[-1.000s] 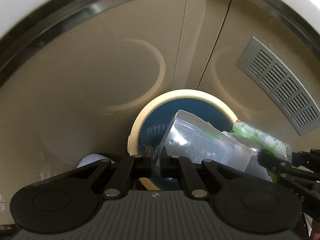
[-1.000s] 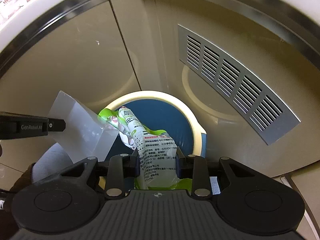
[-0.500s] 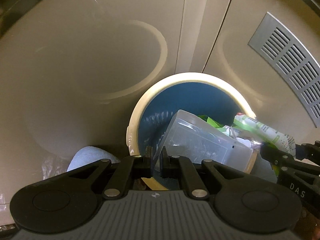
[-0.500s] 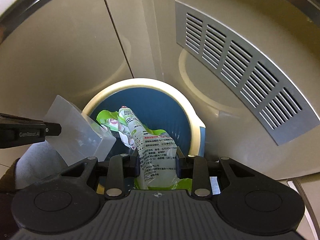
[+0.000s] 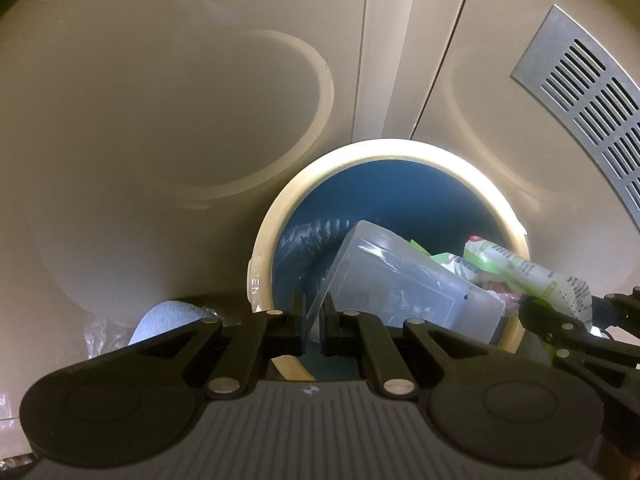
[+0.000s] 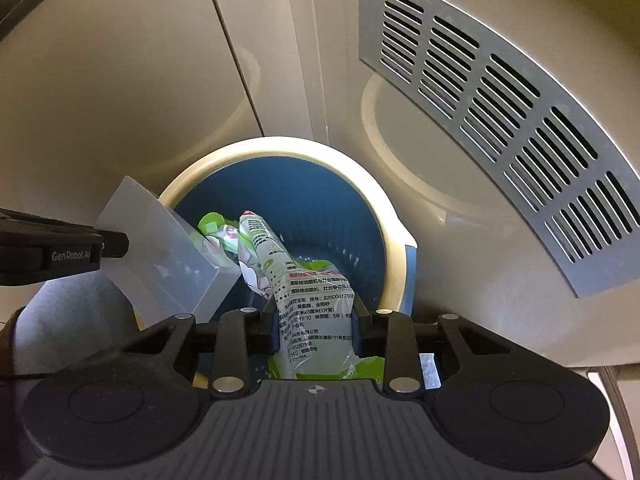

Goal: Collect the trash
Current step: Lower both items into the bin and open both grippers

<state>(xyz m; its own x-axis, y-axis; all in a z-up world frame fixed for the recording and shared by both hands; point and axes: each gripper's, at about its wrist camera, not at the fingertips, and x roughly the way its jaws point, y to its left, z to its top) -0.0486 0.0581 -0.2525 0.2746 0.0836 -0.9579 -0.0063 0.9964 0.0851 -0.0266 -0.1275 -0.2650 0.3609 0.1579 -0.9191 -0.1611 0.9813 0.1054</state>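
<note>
One blue bin point(image 5: 396, 200) with a cream rim is seen at 6 o'clock, holding two items over its mouth. One clear plastic box point(image 5: 404, 284) is clamped by its edge in the left gripper point(image 5: 314, 322); one green-printed wrapper point(image 6: 308, 300) is pinched in the right gripper point(image 6: 316, 330). Only the right view shows the wrapper's printed text and the full metal vent point(image 6: 508, 120).

I take this for a home kitchen: beige cabinet doors point(image 6: 120, 80) with a metal vent grille point(image 6: 520, 128) stand behind a blue, cream-rimmed waste bin point(image 5: 400, 156) holding a printed cleaning-cloth packet point(image 6: 304, 288)
</note>
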